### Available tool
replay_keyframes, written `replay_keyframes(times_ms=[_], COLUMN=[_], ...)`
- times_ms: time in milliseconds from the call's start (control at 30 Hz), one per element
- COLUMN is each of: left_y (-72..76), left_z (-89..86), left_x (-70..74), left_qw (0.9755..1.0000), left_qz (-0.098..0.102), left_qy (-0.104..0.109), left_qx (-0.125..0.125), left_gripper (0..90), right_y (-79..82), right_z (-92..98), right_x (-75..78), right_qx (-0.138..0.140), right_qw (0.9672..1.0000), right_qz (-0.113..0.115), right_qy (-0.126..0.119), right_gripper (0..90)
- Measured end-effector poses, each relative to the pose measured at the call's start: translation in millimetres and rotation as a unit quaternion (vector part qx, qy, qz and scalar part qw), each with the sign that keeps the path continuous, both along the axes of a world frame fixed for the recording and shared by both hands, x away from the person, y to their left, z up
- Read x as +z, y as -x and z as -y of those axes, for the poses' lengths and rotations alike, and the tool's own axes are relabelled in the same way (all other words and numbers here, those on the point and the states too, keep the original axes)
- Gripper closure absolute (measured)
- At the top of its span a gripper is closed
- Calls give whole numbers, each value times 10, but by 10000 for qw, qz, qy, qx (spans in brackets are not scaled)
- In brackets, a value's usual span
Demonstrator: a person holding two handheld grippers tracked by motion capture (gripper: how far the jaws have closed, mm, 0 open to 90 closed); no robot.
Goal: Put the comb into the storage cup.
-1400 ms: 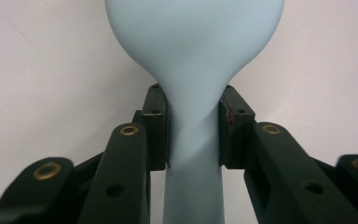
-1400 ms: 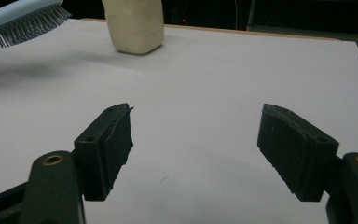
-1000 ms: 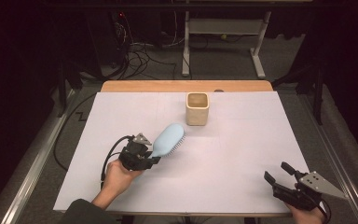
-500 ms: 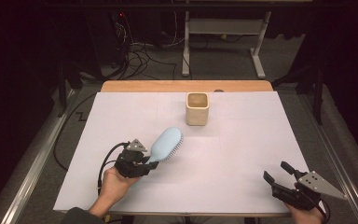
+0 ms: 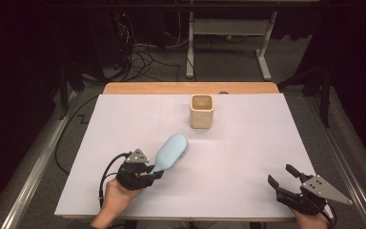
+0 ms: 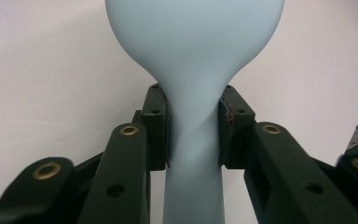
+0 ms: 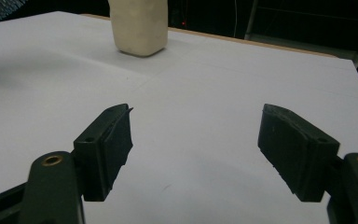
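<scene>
A light blue hairbrush (image 5: 172,151) lies tilted over the white table cover, its bristles facing right. My left gripper (image 5: 153,174) is shut on its handle at the front left. In the left gripper view both pads press the narrow neck of the hairbrush (image 6: 193,121), and its broad back rises above them. My right gripper (image 5: 282,175) rests near the front right corner with its jaws open and nothing between them. In the right gripper view the two pads (image 7: 107,140) stand wide apart over bare cover. A cream square cup (image 5: 202,110) stands upright at the middle back.
The white cover (image 5: 248,157) spreads over a wooden table whose far edge (image 5: 190,88) shows as a tan strip. The cream cup (image 7: 139,25) sits far ahead of the right gripper. Dark floor, cables and a metal stand lie beyond the table.
My left hand has drawn the hairbrush toward the front left and a little lower. The right gripper has stayed where it was.
</scene>
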State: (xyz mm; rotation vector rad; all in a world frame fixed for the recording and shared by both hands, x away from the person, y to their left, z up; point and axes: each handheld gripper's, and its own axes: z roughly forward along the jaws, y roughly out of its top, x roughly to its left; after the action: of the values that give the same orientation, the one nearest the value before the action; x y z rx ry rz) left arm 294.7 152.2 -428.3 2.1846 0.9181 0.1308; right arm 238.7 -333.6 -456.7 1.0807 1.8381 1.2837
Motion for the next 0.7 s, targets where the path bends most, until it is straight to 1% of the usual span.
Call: replay_keyframes(times_ms=[133,333,433,500,700], left_y=[26,56,69,72,69], left_z=[18,55,73,86,120], left_x=[-3,5,19,25,26], left_qw=[10000,9999,9997,9996,9995], left_qz=[23,82,130,152,177], left_qy=[46,102,153,164,191], left_qx=[-44,-109,-133,-151,-184], left_gripper=[691,691,691,691,691], right_y=[-13,-36,-54,-62,-103], right_z=[-67,-141,-211,-266,-424], right_x=[20,41,62,80,128], right_qx=[119,266,370,372,527], right_qw=[9999,9993,9984,9982,9972], right_qz=[-26,-106,-180,-202,-334], right_qy=[-14,-235,-378,-420,-410], right_gripper=[263,253,234,227,208])
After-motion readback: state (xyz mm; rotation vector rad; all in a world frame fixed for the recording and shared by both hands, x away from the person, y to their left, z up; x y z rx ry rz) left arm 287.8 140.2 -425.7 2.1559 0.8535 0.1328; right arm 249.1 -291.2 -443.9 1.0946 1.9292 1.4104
